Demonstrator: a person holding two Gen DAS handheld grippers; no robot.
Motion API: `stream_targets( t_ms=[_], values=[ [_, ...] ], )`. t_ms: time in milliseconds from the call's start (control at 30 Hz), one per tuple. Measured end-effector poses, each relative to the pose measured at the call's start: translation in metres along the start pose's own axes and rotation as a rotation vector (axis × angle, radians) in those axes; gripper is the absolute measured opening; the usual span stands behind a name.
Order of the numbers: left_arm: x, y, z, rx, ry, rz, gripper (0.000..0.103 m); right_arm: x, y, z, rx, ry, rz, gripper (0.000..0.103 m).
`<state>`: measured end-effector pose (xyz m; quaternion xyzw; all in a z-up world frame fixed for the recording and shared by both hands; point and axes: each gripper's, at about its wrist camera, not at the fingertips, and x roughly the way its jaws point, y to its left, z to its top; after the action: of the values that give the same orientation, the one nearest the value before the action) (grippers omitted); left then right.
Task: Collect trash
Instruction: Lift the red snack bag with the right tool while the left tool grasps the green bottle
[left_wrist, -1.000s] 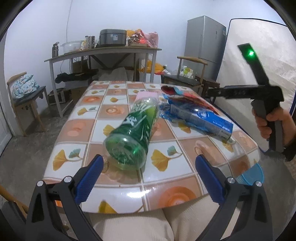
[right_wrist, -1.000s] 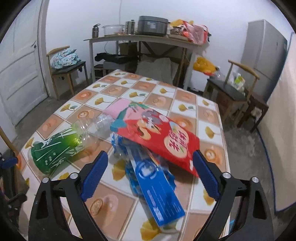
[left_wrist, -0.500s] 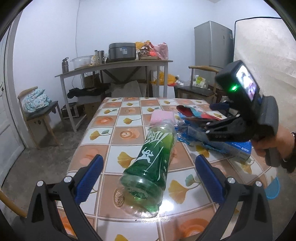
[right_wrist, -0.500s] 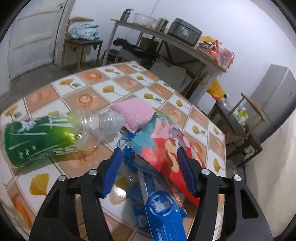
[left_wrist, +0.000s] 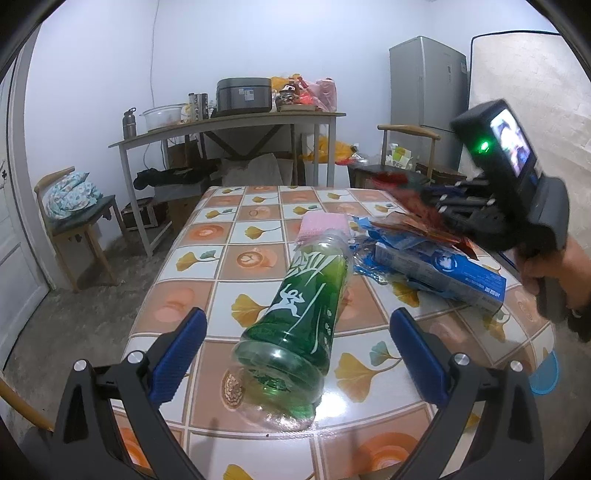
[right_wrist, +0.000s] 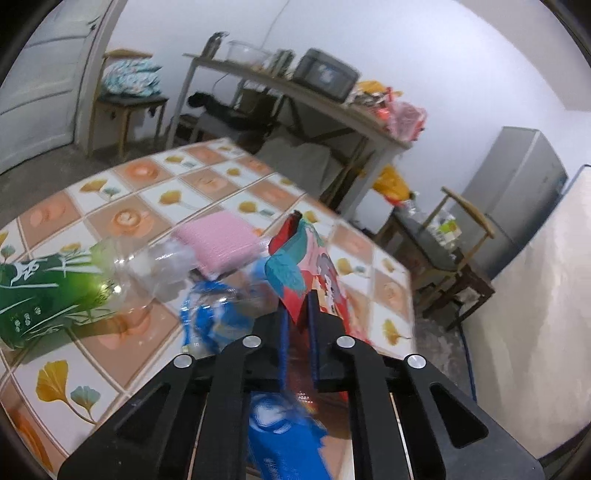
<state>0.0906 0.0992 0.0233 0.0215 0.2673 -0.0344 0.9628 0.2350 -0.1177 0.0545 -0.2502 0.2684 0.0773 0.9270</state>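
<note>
A green plastic bottle (left_wrist: 306, 288) lies on its side on the tiled table (left_wrist: 207, 266), base toward me. My left gripper (left_wrist: 295, 317) stands open just short of that base, not touching it. Behind the bottle lie a pink sponge (left_wrist: 323, 225), a crumpled blue wrapper (right_wrist: 207, 310) and a blue-and-white box (left_wrist: 443, 273). A red snack bag (right_wrist: 317, 266) rests on that pile. My right gripper (right_wrist: 298, 310) is closing its jaws, and the pads pinch the bag's near edge. The left wrist view shows the right gripper (left_wrist: 428, 194) at the right with the bag (left_wrist: 406, 201) blurred.
A long grey side table (left_wrist: 229, 122) with pots stands by the back wall. A chair with a cushion (left_wrist: 74, 206) is at the left; another chair (left_wrist: 406, 147), a fridge (left_wrist: 424, 92) and an upright mattress (left_wrist: 535, 74) are at the right. A blue round object (left_wrist: 546, 373) sits below the table's right corner.
The right gripper's jaws went from wide open to pinched on the red bag's edge, rolling as they came in. The left gripper stayed open near the bottle's base.
</note>
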Motion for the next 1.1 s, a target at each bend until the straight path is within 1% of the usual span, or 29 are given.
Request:
stream_targets(
  t_ms=[133, 233, 300, 367, 400, 467, 533, 600, 633, 667, 733, 800, 900, 1000, 1067, 1100],
  values=[
    [0.003, -0.003, 0.002, 0.013, 0.004, -0.002, 0.097, -0.018, -0.022, -0.002, 0.026, -0.043, -0.055, 0.004],
    [0.019, -0.009, 0.007, 0.022, 0.059, -0.002, 0.097, -0.027, -0.038, -0.006, 0.057, -0.059, -0.080, 0.003],
    [0.031, -0.013, 0.014, 0.048, 0.080, -0.001, 0.097, -0.032, -0.049, -0.009, 0.098, -0.064, -0.074, 0.002],
    [0.042, -0.018, 0.023, 0.098, 0.100, 0.004, 0.097, -0.037, -0.061, -0.014, 0.149, -0.069, -0.060, 0.002],
    [0.049, -0.019, 0.027, 0.110, 0.120, -0.004, 0.097, -0.039, -0.066, -0.017, 0.172, -0.072, -0.053, 0.002],
    [0.060, -0.017, 0.037, 0.101, 0.174, -0.042, 0.097, -0.042, -0.075, -0.020, 0.209, -0.079, -0.036, 0.002],
    [0.073, -0.015, 0.051, 0.087, 0.242, -0.117, 0.097, -0.043, -0.080, -0.023, 0.228, -0.088, -0.031, 0.002],
    [0.085, -0.016, 0.062, 0.113, 0.319, -0.181, 0.097, -0.044, -0.083, -0.025, 0.248, -0.098, -0.021, 0.002],
    [0.094, -0.017, 0.066, 0.136, 0.373, -0.216, 0.097, -0.045, -0.086, -0.027, 0.261, -0.104, -0.016, 0.002],
    [0.100, -0.018, 0.069, 0.147, 0.407, -0.232, 0.097, -0.046, -0.088, -0.029, 0.272, -0.110, -0.015, 0.002],
    [0.117, -0.016, 0.073, 0.150, 0.503, -0.261, 0.097, -0.049, -0.094, -0.033, 0.297, -0.122, -0.013, 0.002],
    [0.130, -0.015, 0.074, 0.151, 0.564, -0.254, 0.097, -0.053, -0.100, -0.038, 0.323, -0.134, -0.012, 0.002],
    [0.142, -0.014, 0.072, 0.159, 0.616, -0.239, 0.097, -0.057, -0.112, -0.043, 0.365, -0.149, -0.007, 0.001],
    [0.153, -0.012, 0.066, 0.133, 0.678, -0.232, 0.097, -0.057, -0.122, -0.050, 0.400, -0.153, -0.002, 0.001],
    [0.160, -0.010, 0.062, 0.123, 0.720, -0.224, 0.088, -0.057, -0.127, -0.053, 0.420, -0.157, -0.001, 0.001],
    [0.163, -0.009, 0.060, 0.123, 0.737, -0.210, 0.087, -0.057, -0.129, -0.055, 0.430, -0.160, 0.000, 0.001]
  ],
)
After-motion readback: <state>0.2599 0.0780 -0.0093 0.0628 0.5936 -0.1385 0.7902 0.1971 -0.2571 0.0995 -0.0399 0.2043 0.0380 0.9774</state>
